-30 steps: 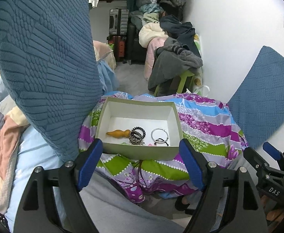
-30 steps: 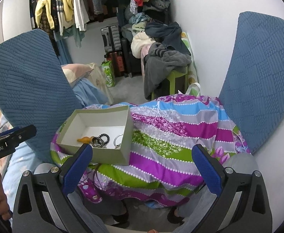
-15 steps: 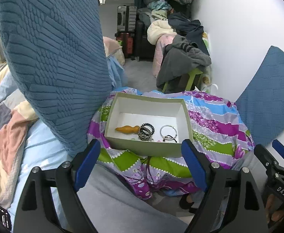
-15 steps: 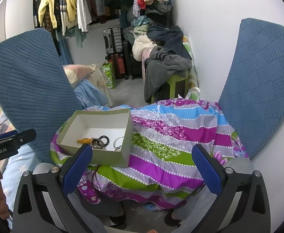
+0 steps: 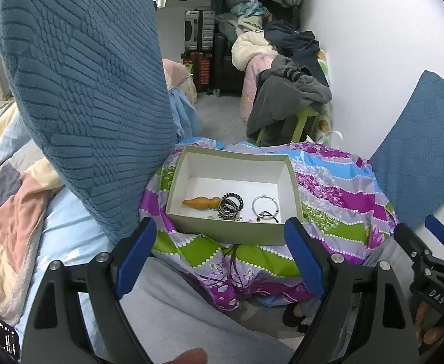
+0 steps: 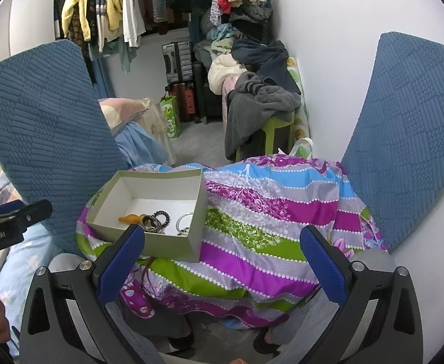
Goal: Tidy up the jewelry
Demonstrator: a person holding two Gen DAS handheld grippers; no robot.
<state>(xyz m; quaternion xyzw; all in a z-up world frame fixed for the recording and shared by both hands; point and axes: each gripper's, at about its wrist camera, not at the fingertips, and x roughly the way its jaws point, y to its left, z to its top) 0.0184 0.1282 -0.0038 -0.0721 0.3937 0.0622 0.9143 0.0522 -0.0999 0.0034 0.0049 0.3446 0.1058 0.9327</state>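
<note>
A grey-green open box (image 5: 231,233) with a white inside sits on a striped floral cloth (image 5: 340,200). In it lie an orange gourd-shaped pendant (image 5: 200,202), a dark bracelet cluster (image 5: 231,206) and a silver ring bangle (image 5: 265,205). My left gripper (image 5: 220,257) is open and empty, held just in front of the box. My right gripper (image 6: 222,261) is open and empty, to the right of the box (image 6: 173,244), above the cloth (image 6: 276,212). The pendant (image 6: 131,217) and the bracelets (image 6: 156,220) also show there.
A large blue textured cushion (image 5: 82,91) stands left of the box; another (image 6: 409,133) leans on the white wall at right. Behind are a green stool piled with clothes (image 6: 261,109), suitcases (image 6: 178,60) and hanging clothes (image 6: 106,9). Bedding (image 5: 6,188) lies at left.
Both grippers drew back and rose slightly, so the box sits lower and a little farther in view. Both stayed open and empty. The jewelry in the box has not moved.
</note>
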